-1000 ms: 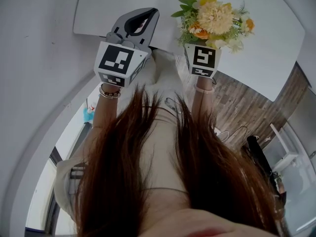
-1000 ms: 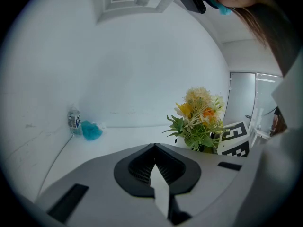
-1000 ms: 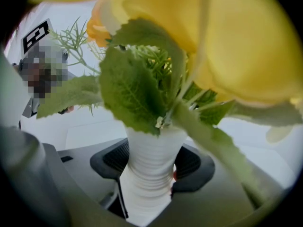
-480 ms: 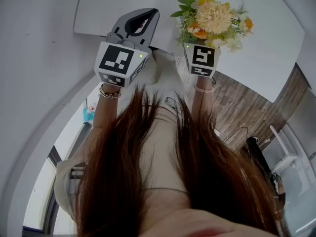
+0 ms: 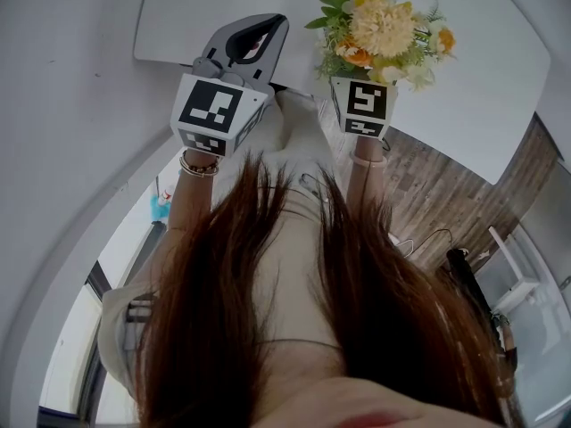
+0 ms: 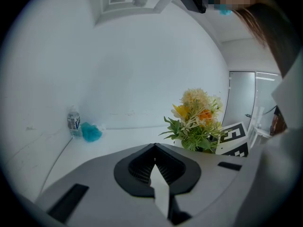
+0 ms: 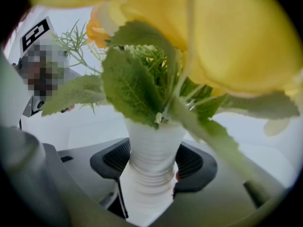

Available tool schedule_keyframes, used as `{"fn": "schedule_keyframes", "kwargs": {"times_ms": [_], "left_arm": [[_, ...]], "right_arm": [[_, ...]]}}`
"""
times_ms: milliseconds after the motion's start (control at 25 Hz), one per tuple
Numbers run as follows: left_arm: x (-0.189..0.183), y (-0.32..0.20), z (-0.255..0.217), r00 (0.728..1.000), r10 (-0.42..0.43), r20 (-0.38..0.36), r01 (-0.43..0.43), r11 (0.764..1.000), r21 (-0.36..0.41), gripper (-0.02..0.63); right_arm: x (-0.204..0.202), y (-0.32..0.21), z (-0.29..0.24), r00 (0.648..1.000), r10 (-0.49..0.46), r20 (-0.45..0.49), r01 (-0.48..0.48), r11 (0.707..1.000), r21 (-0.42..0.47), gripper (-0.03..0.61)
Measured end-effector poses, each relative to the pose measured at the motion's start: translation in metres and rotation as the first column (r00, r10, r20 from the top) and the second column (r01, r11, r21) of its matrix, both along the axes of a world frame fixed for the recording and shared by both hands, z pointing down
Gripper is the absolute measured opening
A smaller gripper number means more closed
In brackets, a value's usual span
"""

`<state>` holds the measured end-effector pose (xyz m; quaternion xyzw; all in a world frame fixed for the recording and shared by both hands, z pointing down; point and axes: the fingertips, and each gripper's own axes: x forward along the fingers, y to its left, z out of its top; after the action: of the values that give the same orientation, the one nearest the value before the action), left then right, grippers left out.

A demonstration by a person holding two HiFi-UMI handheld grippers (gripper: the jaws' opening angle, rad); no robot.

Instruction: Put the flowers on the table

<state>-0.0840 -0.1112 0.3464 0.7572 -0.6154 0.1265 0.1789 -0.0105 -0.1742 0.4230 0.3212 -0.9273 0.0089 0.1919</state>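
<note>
While the right gripper [image 7: 152, 169] clamped the vase [image 7: 154, 138] neck between its jaws, flowers [image 5: 384, 29] looked light but top-heavy; left gripper [image 6: 156, 171] sat closed, empty.

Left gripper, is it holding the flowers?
No, the left gripper has its jaws shut together with nothing between them, and the flowers stand apart from it, off to one side.

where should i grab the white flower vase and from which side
Grip the white vase at its narrow ribbed waist, coming in from the side, below the leaves. The blooms spread wide on top, and the right gripper clamps it there now.
</note>
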Motion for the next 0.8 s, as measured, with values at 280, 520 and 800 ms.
{"fn": "schedule_keyframes", "kwargs": {"times_ms": [280,520,800], "left_arm": [[0.006,0.001,-0.002,1.000,0.000,0.006,0.000,1.000,0.002,0.002],[0.011,0.003,-0.003,1.000,-0.005,0.015,0.005,1.000,0.000,0.002],[0.015,0.006,-0.005,1.000,0.010,0.017,-0.010,1.000,0.001,0.002]], "right_arm": [[0.004,0.004,-0.001,1.000,-0.007,0.006,0.007,1.000,-0.006,0.287],[0.009,0.007,0.000,1.000,-0.010,0.022,0.010,1.000,-0.017,0.287],[0.014,0.013,0.001,1.000,0.008,0.025,-0.008,1.000,-0.028,0.287]]}}
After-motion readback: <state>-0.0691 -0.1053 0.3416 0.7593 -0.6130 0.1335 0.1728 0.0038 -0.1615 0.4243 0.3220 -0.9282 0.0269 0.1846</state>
